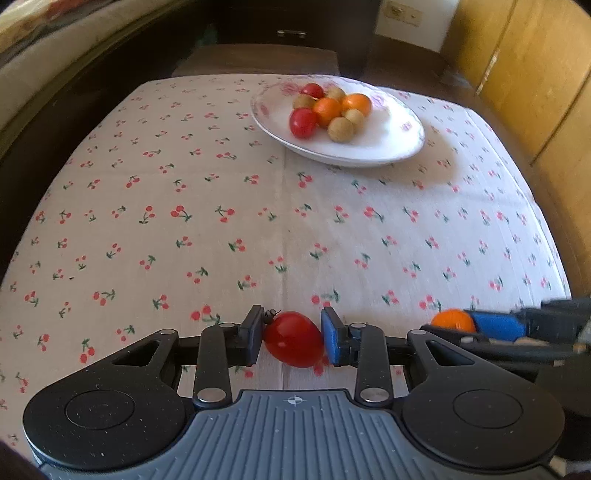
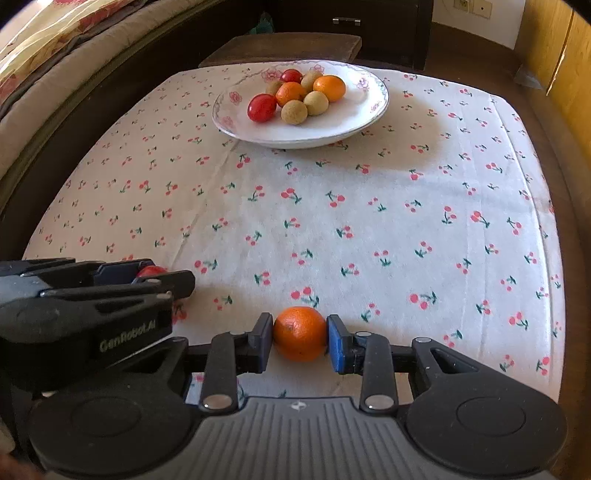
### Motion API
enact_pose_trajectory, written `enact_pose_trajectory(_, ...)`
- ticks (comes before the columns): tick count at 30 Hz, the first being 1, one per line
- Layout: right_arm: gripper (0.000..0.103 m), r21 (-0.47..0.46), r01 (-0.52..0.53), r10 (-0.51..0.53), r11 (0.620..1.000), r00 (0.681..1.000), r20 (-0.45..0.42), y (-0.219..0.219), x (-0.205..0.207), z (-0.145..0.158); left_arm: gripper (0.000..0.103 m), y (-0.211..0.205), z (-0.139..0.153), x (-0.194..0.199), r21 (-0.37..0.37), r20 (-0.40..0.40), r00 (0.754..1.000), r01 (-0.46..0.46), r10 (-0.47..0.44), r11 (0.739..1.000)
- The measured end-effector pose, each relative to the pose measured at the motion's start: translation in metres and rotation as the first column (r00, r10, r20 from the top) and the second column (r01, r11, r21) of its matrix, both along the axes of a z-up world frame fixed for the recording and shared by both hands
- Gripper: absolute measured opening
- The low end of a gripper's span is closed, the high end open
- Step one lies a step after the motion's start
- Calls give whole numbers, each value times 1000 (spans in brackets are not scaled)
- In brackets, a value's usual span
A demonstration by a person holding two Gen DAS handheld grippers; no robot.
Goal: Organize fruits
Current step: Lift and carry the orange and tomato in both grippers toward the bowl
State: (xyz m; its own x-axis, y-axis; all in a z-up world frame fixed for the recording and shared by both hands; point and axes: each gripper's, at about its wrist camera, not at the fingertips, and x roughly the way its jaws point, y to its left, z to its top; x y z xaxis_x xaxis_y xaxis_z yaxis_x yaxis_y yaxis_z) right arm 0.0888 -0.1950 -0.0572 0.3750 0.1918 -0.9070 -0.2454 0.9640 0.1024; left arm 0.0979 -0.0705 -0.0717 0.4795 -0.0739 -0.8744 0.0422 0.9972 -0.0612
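Observation:
My left gripper (image 1: 291, 338) is shut on a red tomato (image 1: 293, 339) just above the cherry-print tablecloth (image 1: 221, 221), near the table's front edge. My right gripper (image 2: 300, 334) is shut on a small orange (image 2: 300, 333), beside the left one. Each gripper shows in the other's view: the right one (image 1: 461, 326) with its orange (image 1: 453, 320), the left one (image 2: 147, 275) with its tomato (image 2: 150, 271). A white flowered plate (image 1: 369, 147) at the far side holds several fruits: red tomatoes (image 1: 303, 122), oranges (image 1: 327, 109) and tan round fruits (image 1: 341, 129). The plate also shows in the right wrist view (image 2: 295, 136).
A bed with a patterned cover (image 2: 55, 55) runs along the left. A dark wooden stool (image 2: 280, 46) and a dark cabinet (image 2: 347, 18) stand behind the table. Yellow wooden furniture (image 1: 535, 74) lies to the right.

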Motion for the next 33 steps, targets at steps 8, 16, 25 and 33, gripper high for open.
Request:
enact_pose_trajectory(8,33,-1,-27,27,1000,999,33,7,-19,21,41,3,16,-19,9,5,1000,13,-13,1000)
enact_pose_trajectory(16,33,-22,-23,24,999,999,30,7,-36,27,41,3,30,-37,-15,20,999,28,-27,1000)
enact_pose_trajectory(25,33,11,4,-4,1000,997,71,3,-41,42,41,2,43,-40,-44,53,998,37,-35,998)
enact_pose_trajectory(33,33,45,41,-46,998,993,108,-1,-18,51,41,1,55,-18,-69,95,994,53,-46,996)
